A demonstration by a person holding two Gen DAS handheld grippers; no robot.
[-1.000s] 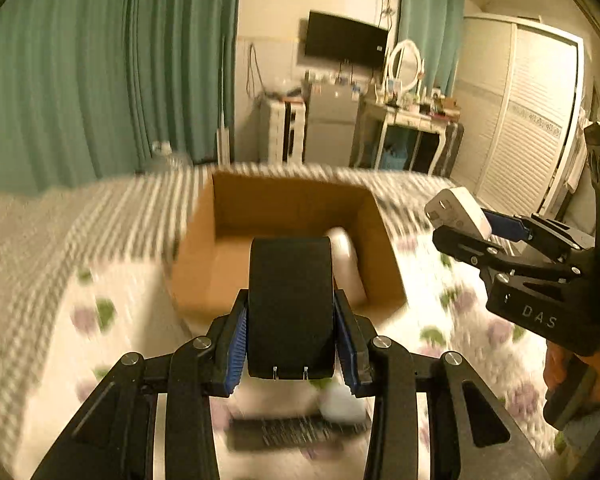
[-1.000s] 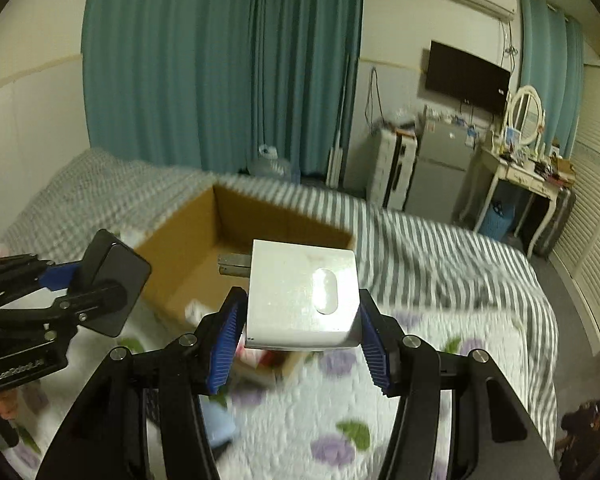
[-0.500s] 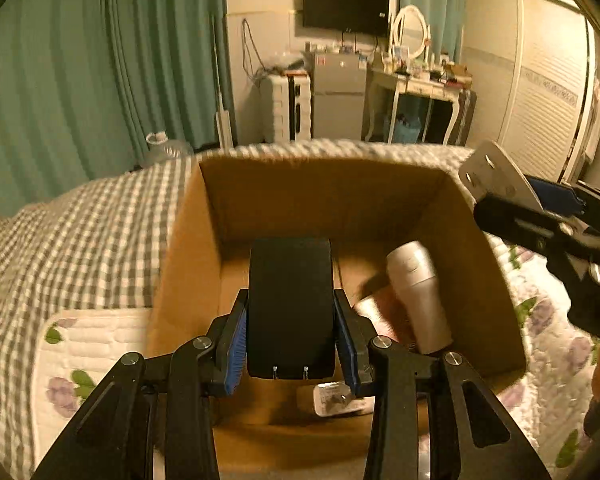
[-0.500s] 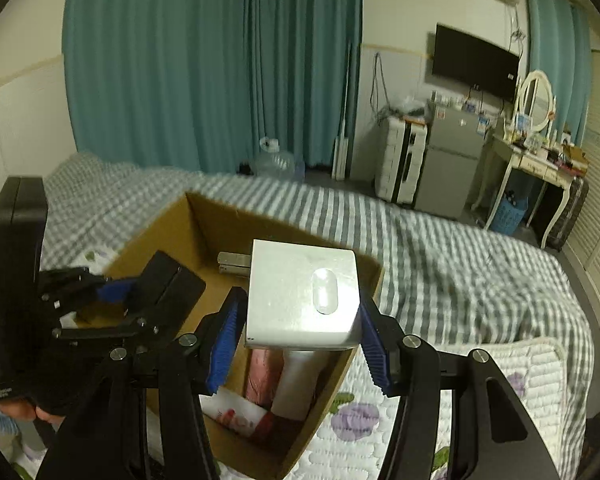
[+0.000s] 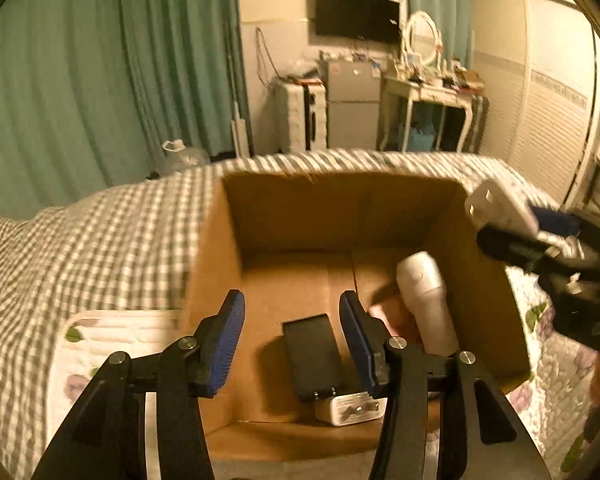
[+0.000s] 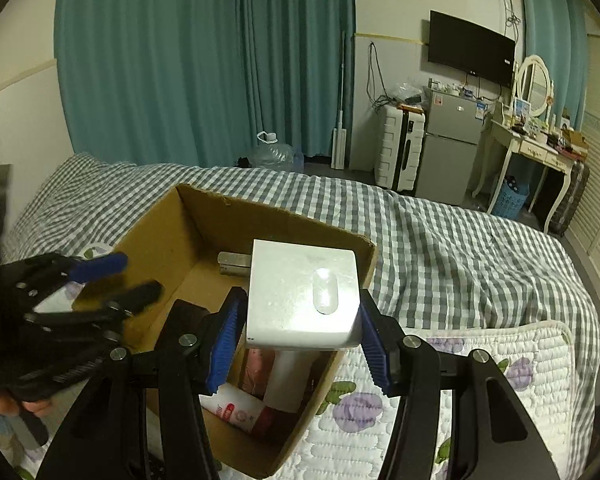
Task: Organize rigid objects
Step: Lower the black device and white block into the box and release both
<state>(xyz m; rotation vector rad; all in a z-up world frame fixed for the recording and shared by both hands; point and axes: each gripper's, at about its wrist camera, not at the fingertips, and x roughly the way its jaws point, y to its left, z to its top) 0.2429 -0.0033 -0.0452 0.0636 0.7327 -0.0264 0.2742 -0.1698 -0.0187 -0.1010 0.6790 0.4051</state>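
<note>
Over the near-left floor of the cardboard box [image 5: 212, 280], your left gripper [image 5: 292, 320] hangs with its jaws apart, holding nothing. A black power bank [image 5: 314, 356] lies flat on the box floor between its fingers, its near end touching a white plug adapter [image 5: 350, 410]. Right of these, a white bottle [image 5: 426, 300] leans against the right wall. Over the box's right rim, your right gripper [image 6: 296, 332] is clamped on a white charger block [image 6: 300, 300].
</note>
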